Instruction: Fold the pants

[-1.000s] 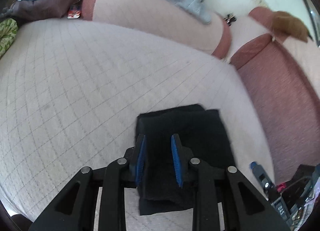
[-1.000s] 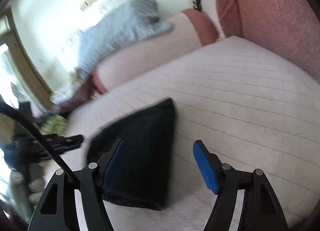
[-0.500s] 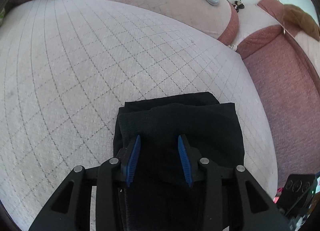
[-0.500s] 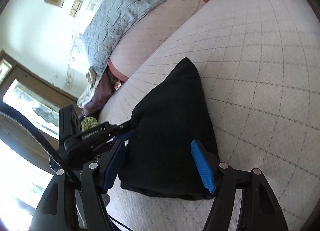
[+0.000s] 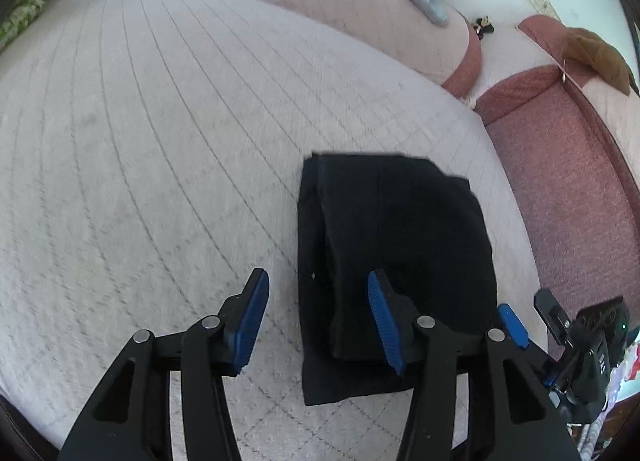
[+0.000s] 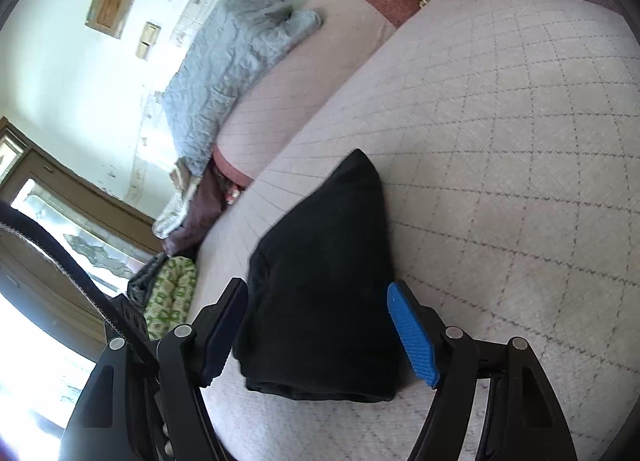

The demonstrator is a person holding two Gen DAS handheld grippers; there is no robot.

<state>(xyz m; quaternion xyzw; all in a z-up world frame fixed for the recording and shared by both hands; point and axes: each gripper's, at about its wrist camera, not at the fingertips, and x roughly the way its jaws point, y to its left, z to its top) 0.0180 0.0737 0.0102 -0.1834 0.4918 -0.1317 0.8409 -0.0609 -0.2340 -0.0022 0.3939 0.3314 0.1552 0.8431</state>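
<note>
Two grippers hover with fingers apart and empty over the black pants [image 5: 392,257], folded into a thick stack on the quilted bed [image 5: 160,141], long axis running away from the left gripper [image 5: 318,319], the right gripper [image 6: 324,335] straddling its near end.

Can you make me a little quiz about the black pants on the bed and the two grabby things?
1. True or false: the black pants lie folded into a small bundle on the quilted bedcover.
2. Which gripper straddles the pants, one finger on each side? A) left gripper B) right gripper C) neither
3. Fill in: the pads on the gripper fingers are coloured ____.

Key
1. True.
2. B. In the left wrist view, one left finger is over the pants and the other over bare cover.
3. Blue.
</note>
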